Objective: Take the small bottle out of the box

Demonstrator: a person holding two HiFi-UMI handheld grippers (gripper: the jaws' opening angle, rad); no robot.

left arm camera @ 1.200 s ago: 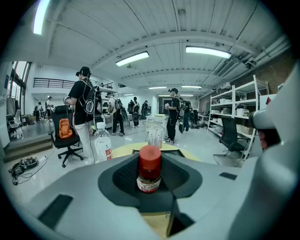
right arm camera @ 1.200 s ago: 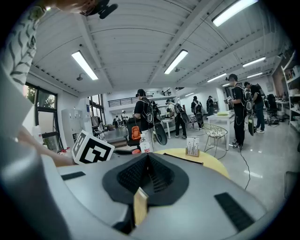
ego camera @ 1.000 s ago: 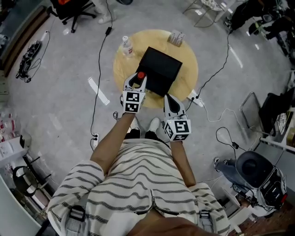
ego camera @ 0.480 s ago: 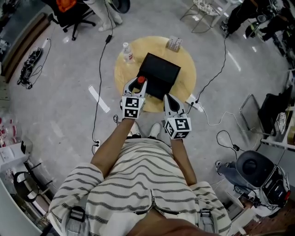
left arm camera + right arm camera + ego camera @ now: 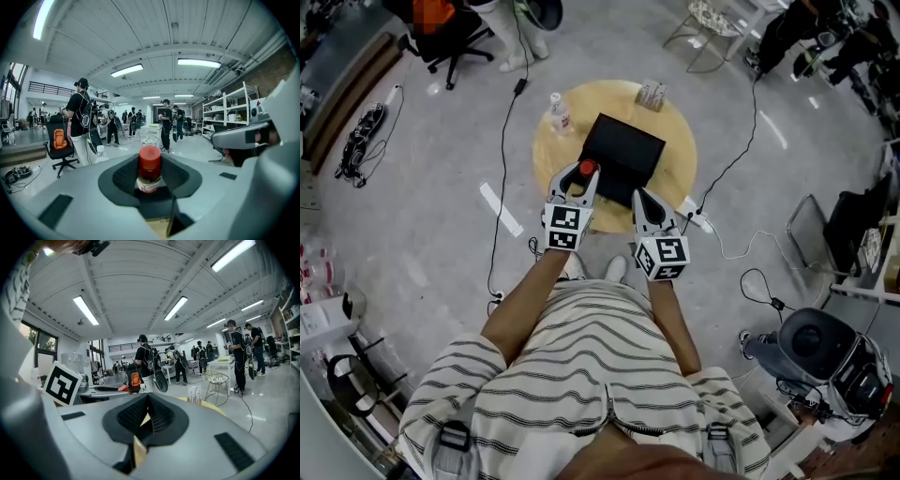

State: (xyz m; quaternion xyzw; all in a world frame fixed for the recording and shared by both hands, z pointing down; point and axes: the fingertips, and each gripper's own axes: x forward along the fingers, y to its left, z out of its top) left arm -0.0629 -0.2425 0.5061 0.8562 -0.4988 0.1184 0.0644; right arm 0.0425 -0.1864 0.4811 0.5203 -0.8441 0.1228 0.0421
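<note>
Small bottle (image 5: 149,169) | still clamped in left gripper (image 5: 580,178) | at box (image 5: 623,155) corner

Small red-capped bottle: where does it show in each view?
Head view: small bottle upper middle, between the left gripper jaws, at the black box edge.
Left gripper view: centre, between the jaws.
Right gripper view: cannot tell.
Shared landmark: round wooden table.

- Right gripper (image 5: 149,403): jaws pressed together, nothing between the pads.
- A round yellow table (image 5: 211,408) peeks out past the right-hand jaw, with a small pack (image 5: 194,394) standing at its far edge.
- A white wire chair (image 5: 216,379) stands beyond, with people (image 5: 146,363) further back.
</note>
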